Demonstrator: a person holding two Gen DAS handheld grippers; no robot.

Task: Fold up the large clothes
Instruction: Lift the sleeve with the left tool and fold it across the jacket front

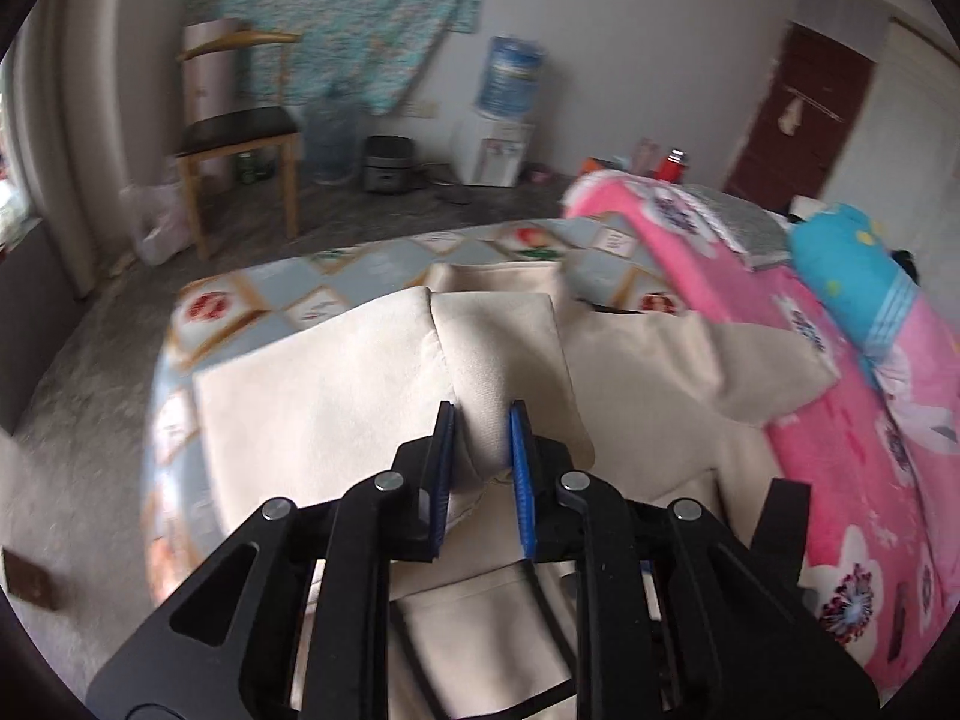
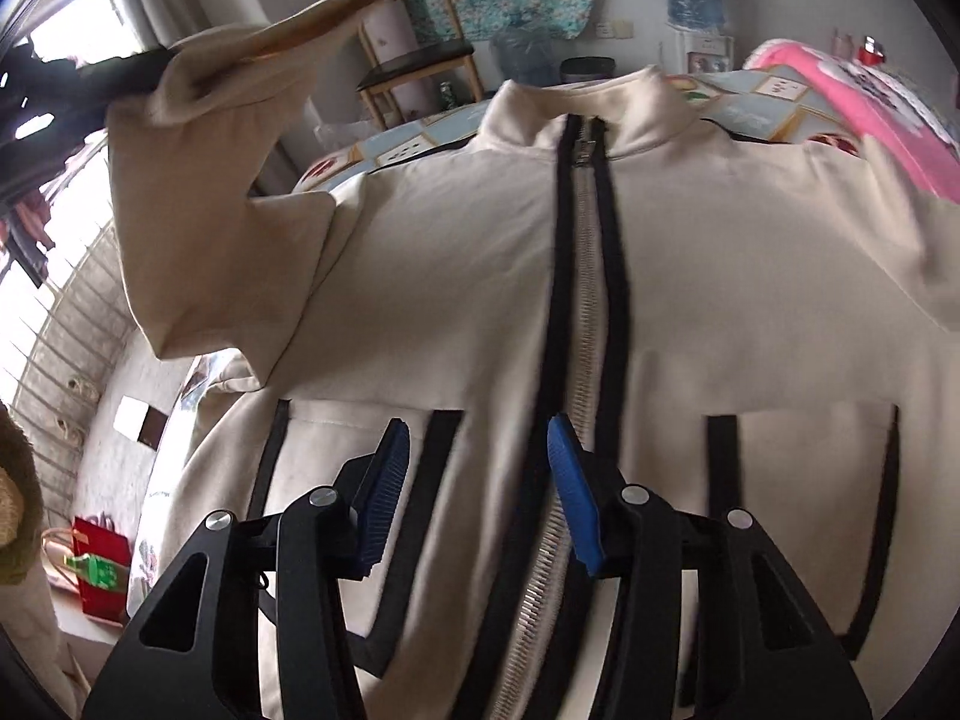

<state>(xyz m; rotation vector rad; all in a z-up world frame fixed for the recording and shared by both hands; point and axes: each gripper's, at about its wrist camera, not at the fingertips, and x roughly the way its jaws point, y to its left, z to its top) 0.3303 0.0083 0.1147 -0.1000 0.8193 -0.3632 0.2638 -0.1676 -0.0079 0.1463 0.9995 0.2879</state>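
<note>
A cream zip-up jacket (image 2: 750, 276) with black trim lies face up on the bed, collar at the far end. Its metal zipper (image 2: 585, 276) is shut down the middle. My left gripper (image 1: 483, 447) is shut on one cream sleeve (image 1: 498, 354) and holds it up off the bed. The right wrist view shows that raised sleeve (image 2: 210, 180) hanging at the upper left. My right gripper (image 2: 480, 480) hovers over the jacket's lower front, just left of the zipper. Its blue pads (image 2: 384, 498) stand apart and do not pinch the cloth.
The bed has a patterned blue and white sheet (image 1: 336, 285). A pink flowered blanket (image 1: 840, 420) and a blue pillow (image 1: 852, 276) lie along its right side. On the floor beyond are a wooden chair (image 1: 240, 138), a water dispenser (image 1: 501, 144) and a big water bottle (image 1: 330, 138).
</note>
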